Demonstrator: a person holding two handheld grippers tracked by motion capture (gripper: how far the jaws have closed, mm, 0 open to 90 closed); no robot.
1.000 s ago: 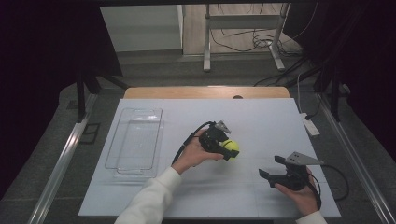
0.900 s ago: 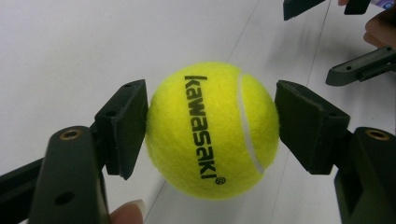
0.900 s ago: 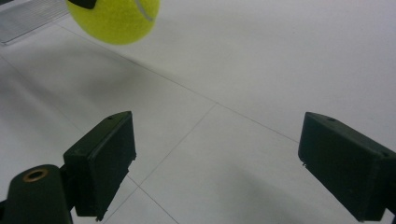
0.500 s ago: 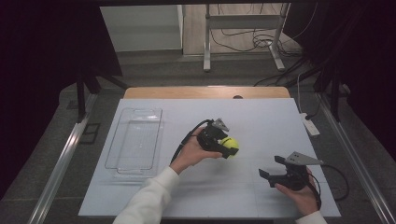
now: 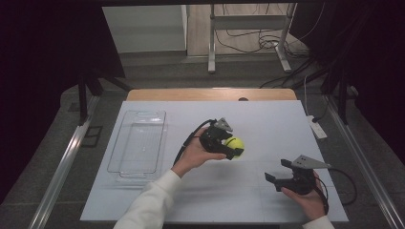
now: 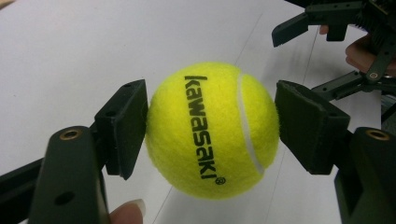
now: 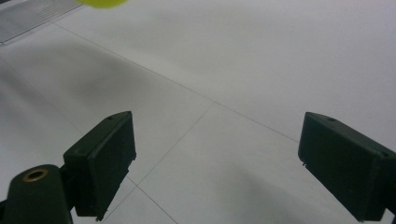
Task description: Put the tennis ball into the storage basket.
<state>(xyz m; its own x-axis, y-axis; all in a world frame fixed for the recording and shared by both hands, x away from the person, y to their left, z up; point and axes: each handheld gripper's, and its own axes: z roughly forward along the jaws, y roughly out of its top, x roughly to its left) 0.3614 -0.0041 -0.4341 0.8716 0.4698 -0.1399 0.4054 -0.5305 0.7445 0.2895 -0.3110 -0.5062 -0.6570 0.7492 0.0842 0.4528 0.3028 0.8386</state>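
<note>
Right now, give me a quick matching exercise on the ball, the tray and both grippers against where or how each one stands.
Things:
1. tennis ball
2. clear tray
3. right gripper
4. left gripper

States:
A. jaws open over bare white table
B. lies at the table's left side, nothing in it
C. yellow, clamped between two black pads
D. shut on a round thing, near the table's middle

Pairs: 1-C, 2-B, 3-A, 4-D
</note>
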